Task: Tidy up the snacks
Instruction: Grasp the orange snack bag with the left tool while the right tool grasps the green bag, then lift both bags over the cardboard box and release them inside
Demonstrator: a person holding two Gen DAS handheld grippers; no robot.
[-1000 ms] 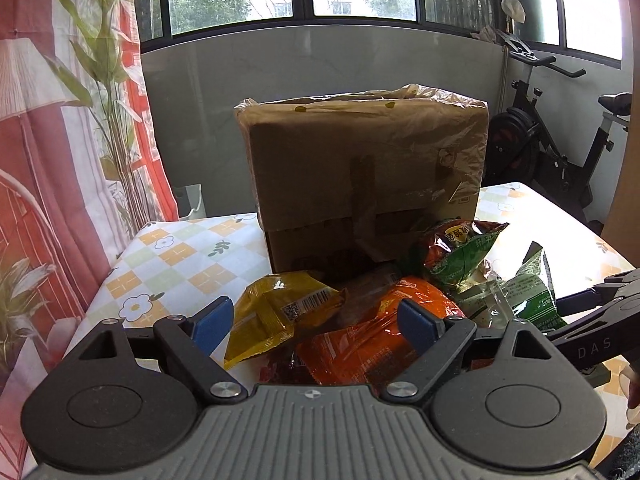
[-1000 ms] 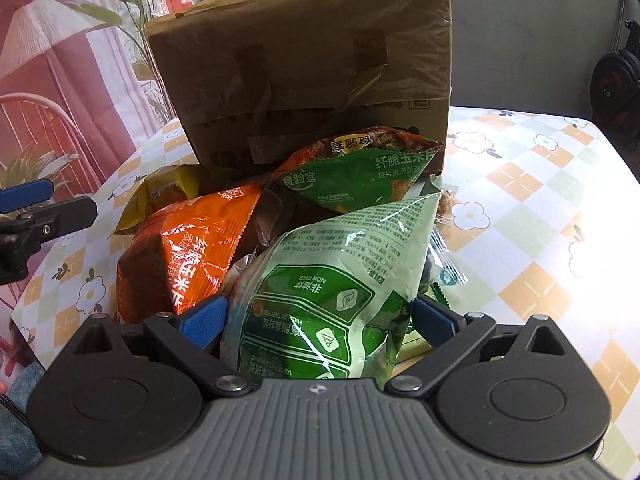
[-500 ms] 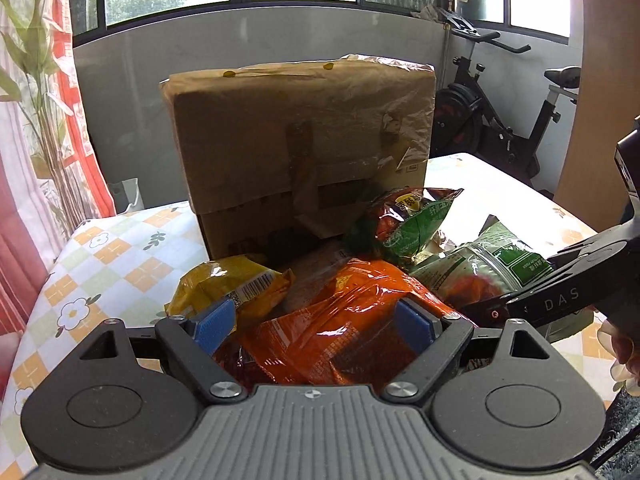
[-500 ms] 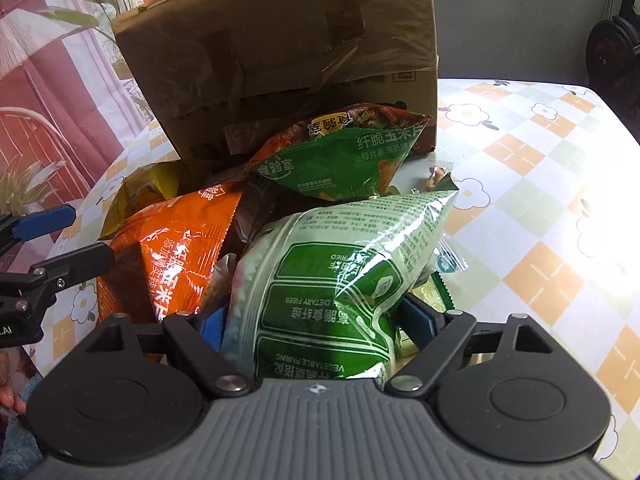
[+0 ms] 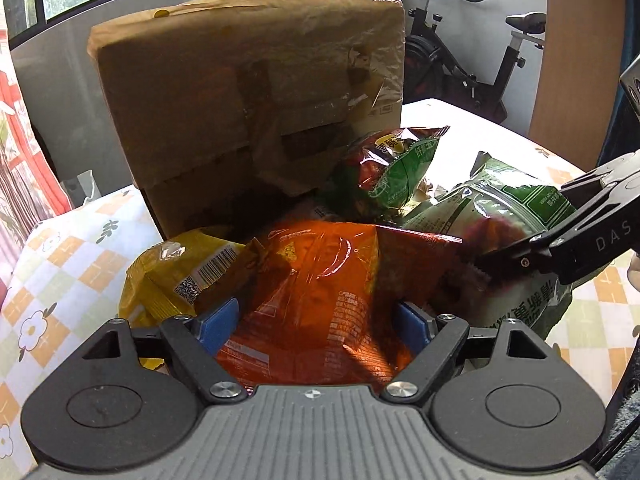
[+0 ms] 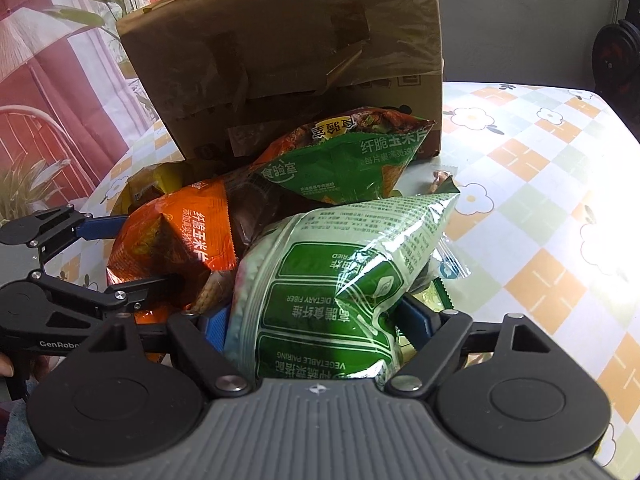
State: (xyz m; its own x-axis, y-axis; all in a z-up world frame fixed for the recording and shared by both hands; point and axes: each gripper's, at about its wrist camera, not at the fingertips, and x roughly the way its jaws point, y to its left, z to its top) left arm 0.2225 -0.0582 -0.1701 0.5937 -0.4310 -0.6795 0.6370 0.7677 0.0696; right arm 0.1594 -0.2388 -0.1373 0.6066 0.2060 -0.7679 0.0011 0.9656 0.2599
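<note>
A pile of snack bags lies on the table in front of a cardboard box (image 5: pixel 256 92). My left gripper (image 5: pixel 316 322) is open, its blue pads on either side of an orange chip bag (image 5: pixel 320 280). A yellow bag (image 5: pixel 176 276) lies to its left and a green-and-red bag (image 5: pixel 388 172) behind. My right gripper (image 6: pixel 320 324) is open around a pale green bag (image 6: pixel 340 280), which shows at the right in the left wrist view (image 5: pixel 512 208). The orange bag (image 6: pixel 176 244) and the left gripper's fingers (image 6: pixel 100 228) show at the left of the right wrist view.
The table has a checked floral cloth (image 6: pixel 540 168). The tall cardboard box (image 6: pixel 288 52) stands right behind the pile. An exercise bike (image 5: pixel 480 60) stands beyond the table. A red curtain (image 6: pixel 48 92) hangs at the left.
Both grippers have moved forward into the pile. The orange bag now sits between my left pads and the pale green bag sits deeper between my right pads.
</note>
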